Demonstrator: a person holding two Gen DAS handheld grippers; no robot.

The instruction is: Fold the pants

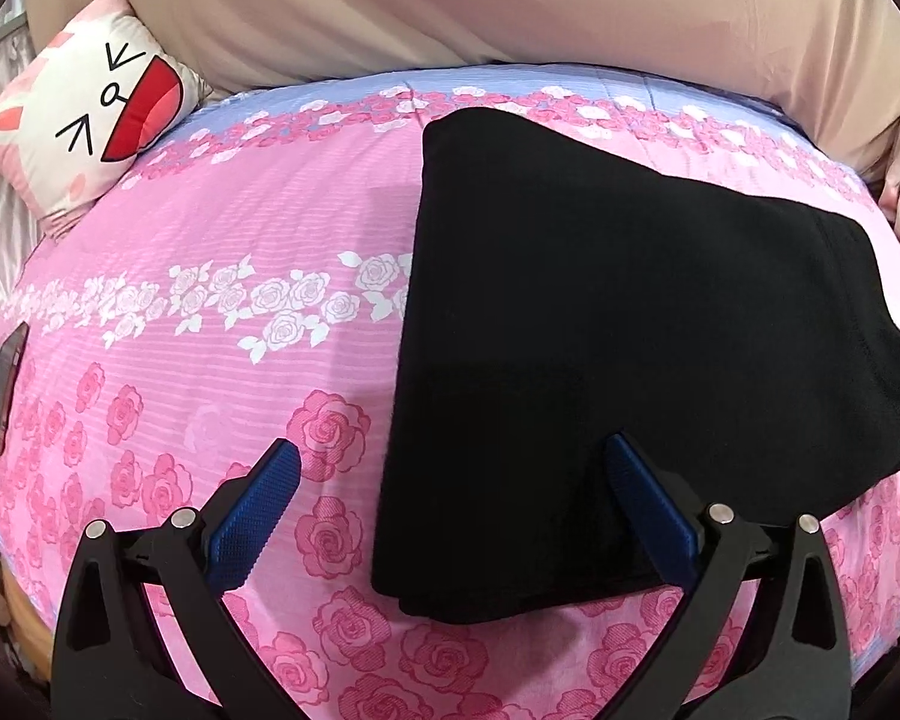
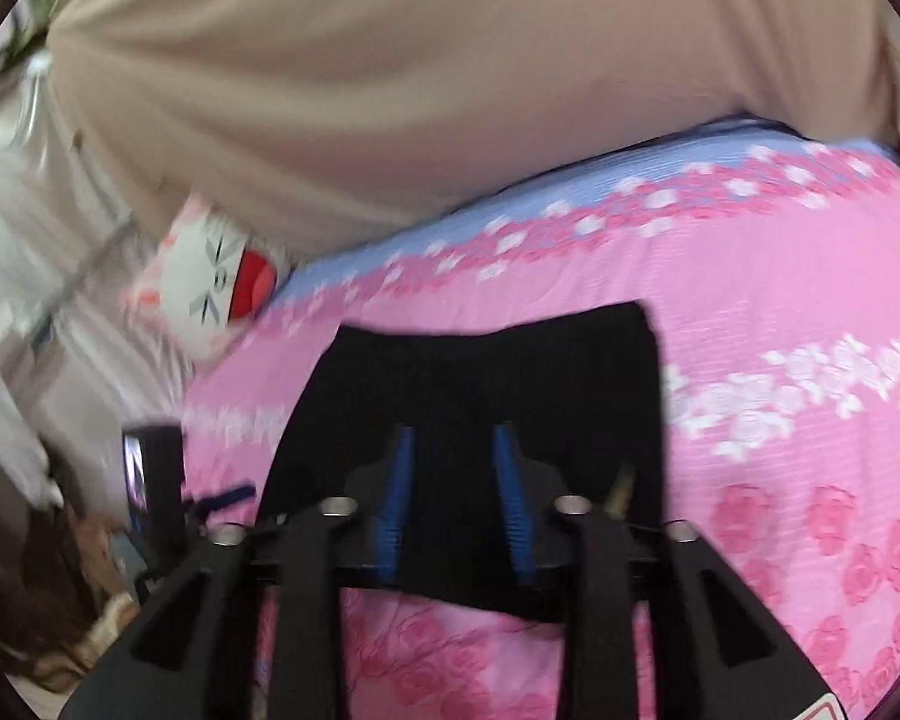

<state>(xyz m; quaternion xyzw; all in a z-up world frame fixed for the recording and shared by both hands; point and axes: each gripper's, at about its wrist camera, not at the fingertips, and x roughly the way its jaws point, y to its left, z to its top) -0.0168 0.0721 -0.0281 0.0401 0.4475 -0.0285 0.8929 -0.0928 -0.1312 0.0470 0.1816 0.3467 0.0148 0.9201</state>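
i see the black folded pants (image 1: 600,360) lying flat on the pink rose-printed bedsheet (image 1: 210,312), towards the right half of it as my left wrist camera shows it. beyond the pants the sheet turns to a pale blue band with pink and white roses, and past that hangs a beige draped cloth (image 1: 510,0).

my left gripper (image 1: 450,468) stands wide open over the near left corner of the pants: one blue ribbed finger is over bare sheet just left of the pants, the other over the black fabric, and nothing is pinched between them.

my right gripper (image 2: 453,450) is blurred; its blue fingers stand partly apart with black fabric showing between and behind them, and i cannot tell whether they press on it.

far left of the pants sits a white square cushion with a drawn cartoon face and red mouth (image 1: 96,114); i read no words on it. a dark phone (image 1: 3,390) lies at the sheet's left edge.
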